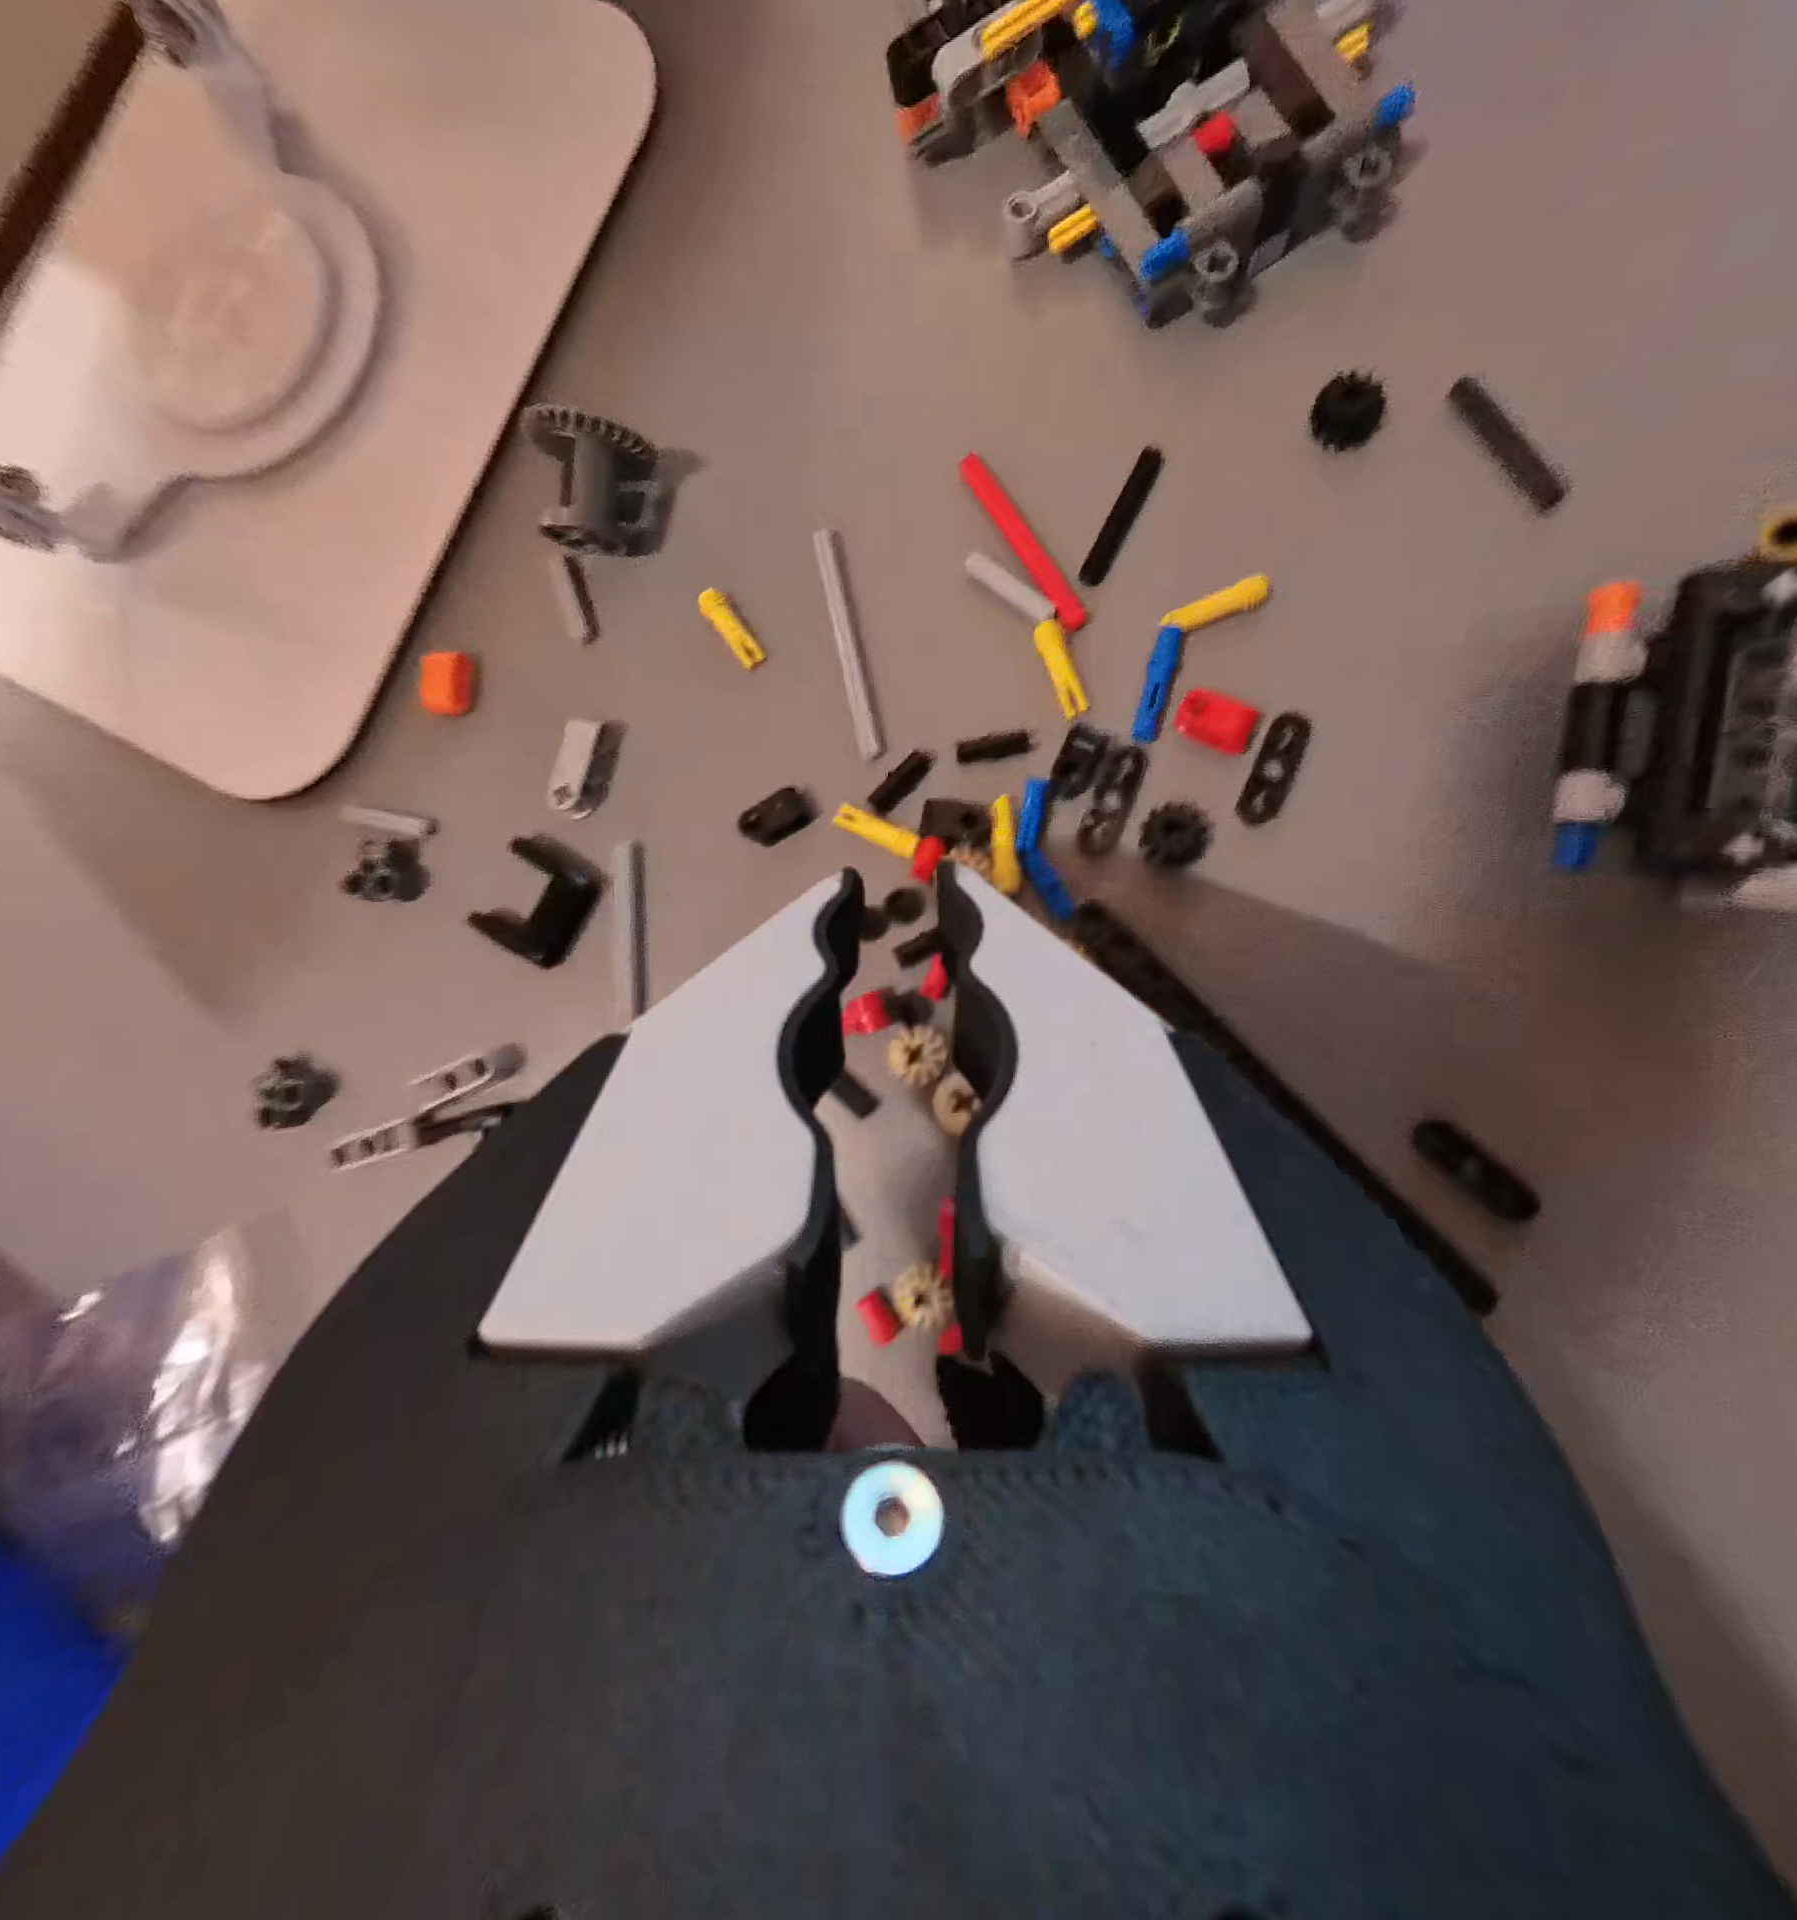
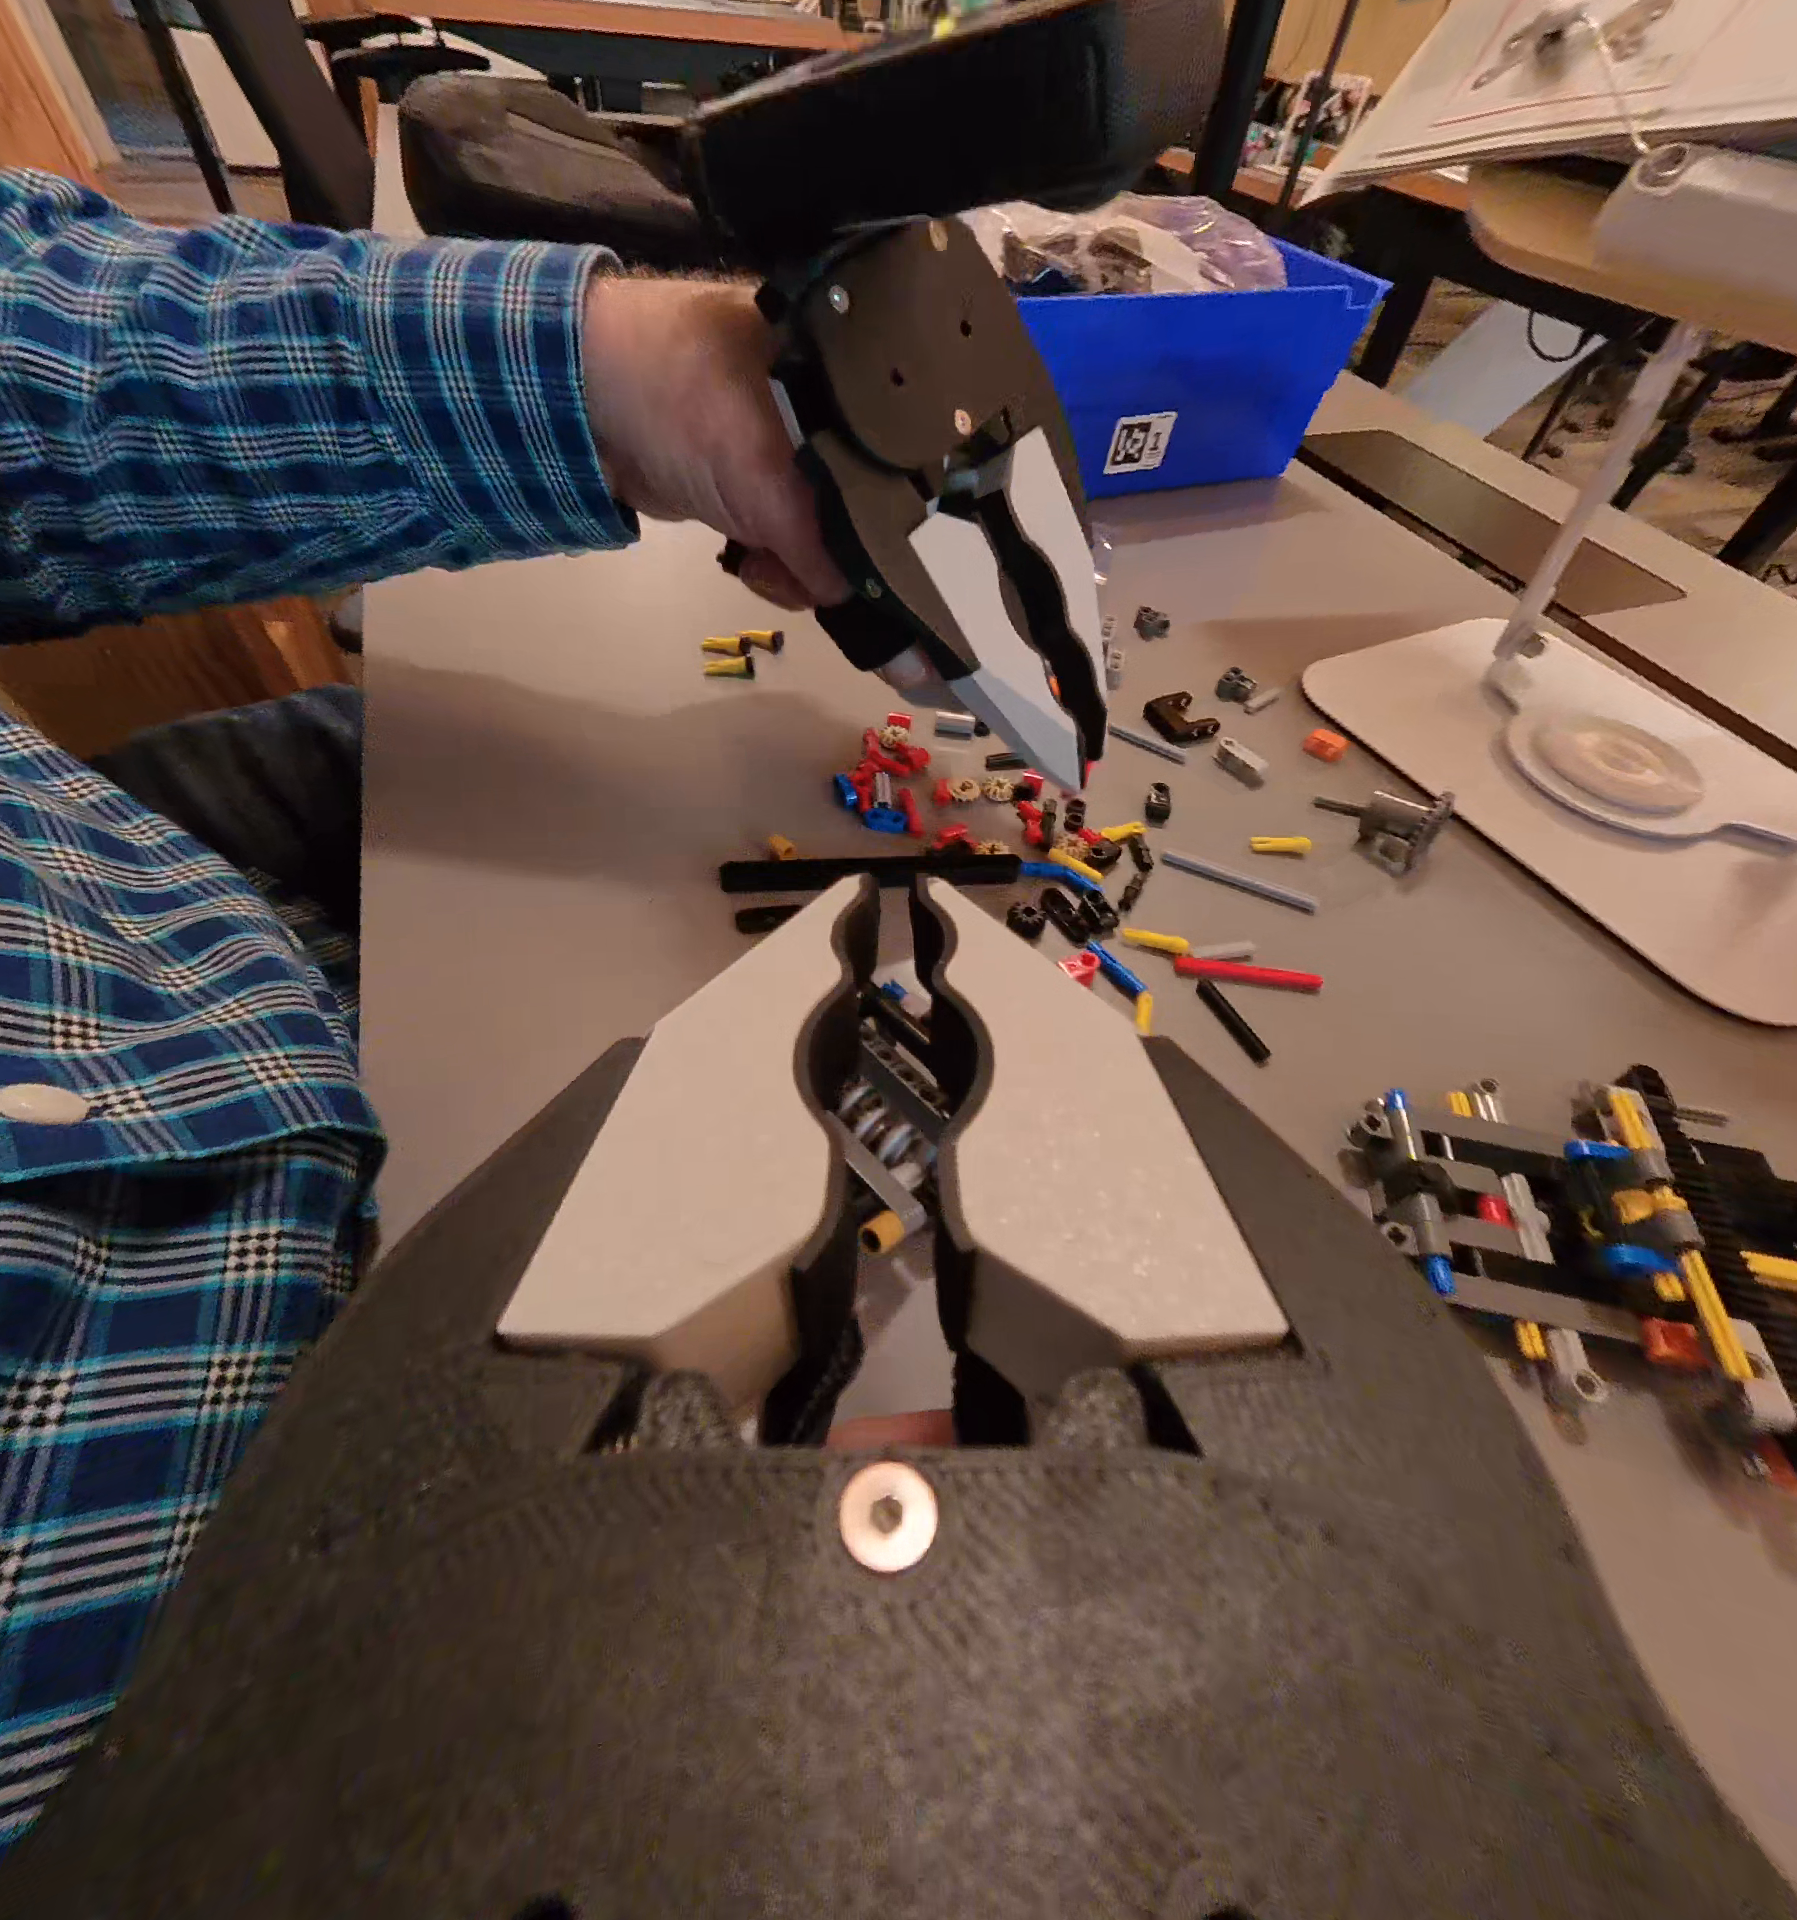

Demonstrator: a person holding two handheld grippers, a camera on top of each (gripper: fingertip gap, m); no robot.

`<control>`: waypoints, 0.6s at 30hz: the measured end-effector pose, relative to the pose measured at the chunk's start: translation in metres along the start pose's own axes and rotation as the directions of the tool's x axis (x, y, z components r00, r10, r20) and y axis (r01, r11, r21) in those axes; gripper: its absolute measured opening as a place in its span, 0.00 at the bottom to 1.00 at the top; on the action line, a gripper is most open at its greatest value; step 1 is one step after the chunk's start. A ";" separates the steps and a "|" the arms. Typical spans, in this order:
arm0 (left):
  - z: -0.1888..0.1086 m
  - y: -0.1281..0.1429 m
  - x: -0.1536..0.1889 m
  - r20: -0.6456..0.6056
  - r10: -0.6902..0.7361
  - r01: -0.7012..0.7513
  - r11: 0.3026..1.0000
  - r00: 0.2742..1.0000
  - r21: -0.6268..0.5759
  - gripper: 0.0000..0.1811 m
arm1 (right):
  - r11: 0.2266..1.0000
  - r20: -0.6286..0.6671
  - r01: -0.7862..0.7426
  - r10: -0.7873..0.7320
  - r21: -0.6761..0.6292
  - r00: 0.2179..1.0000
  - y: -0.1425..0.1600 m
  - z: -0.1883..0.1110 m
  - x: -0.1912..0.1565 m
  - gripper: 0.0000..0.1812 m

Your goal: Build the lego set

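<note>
Loose Lego Technic pieces (image 1: 1081, 727) lie scattered on the grey table; they also show in the right wrist view (image 2: 1060, 852). My left gripper (image 1: 899, 883) hovers low over them with its jaws a little apart. A small red piece (image 1: 927, 857) sits at its right fingertip, and I cannot tell whether it is held. The left gripper also shows in the right wrist view (image 2: 1081, 769). My right gripper (image 2: 896, 883) is shut on a black and grey sub-assembly (image 2: 899, 1081), seen at the right of the left wrist view (image 1: 1704, 727). The part-built chassis (image 2: 1600, 1247) lies on the table and shows far off (image 1: 1133, 135).
A long black beam (image 2: 821, 871) lies just past my right fingertips. A white stand base (image 2: 1445, 831) carrying a booklet (image 2: 1600, 73) is at the right, with a grey gear unit (image 2: 1403, 821) beside it. A blue bin (image 2: 1185, 364) stands behind. A plaid sleeve (image 2: 250, 395) fills the left. The grippers' ends are close to 15 cm from one another.
</note>
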State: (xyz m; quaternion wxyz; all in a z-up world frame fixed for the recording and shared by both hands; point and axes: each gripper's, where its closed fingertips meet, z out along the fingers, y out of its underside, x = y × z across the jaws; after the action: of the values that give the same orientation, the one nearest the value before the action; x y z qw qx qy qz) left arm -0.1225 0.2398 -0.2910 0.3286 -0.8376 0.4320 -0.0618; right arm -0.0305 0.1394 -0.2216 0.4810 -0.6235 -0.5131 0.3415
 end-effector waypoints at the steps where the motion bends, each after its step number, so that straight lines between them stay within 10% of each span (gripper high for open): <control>1: 0.005 -0.001 -0.001 0.001 -0.025 0.025 1.000 1.000 -0.008 0.06 | 1.000 -0.005 -0.005 0.005 0.006 1.000 0.000 -0.002 0.002 0.02; 18: 0.032 0.002 -0.006 -0.008 -0.133 0.131 0.985 0.991 -0.116 0.01 | 0.998 -0.026 -0.040 0.042 0.053 0.999 0.005 -0.016 0.017 0.01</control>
State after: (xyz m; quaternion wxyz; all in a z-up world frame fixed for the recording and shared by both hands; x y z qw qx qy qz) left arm -0.1148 0.2593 -0.3161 0.2714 -0.8815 0.3809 -0.0652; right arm -0.0105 0.1516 -0.2201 0.4971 -0.6256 -0.4845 0.3561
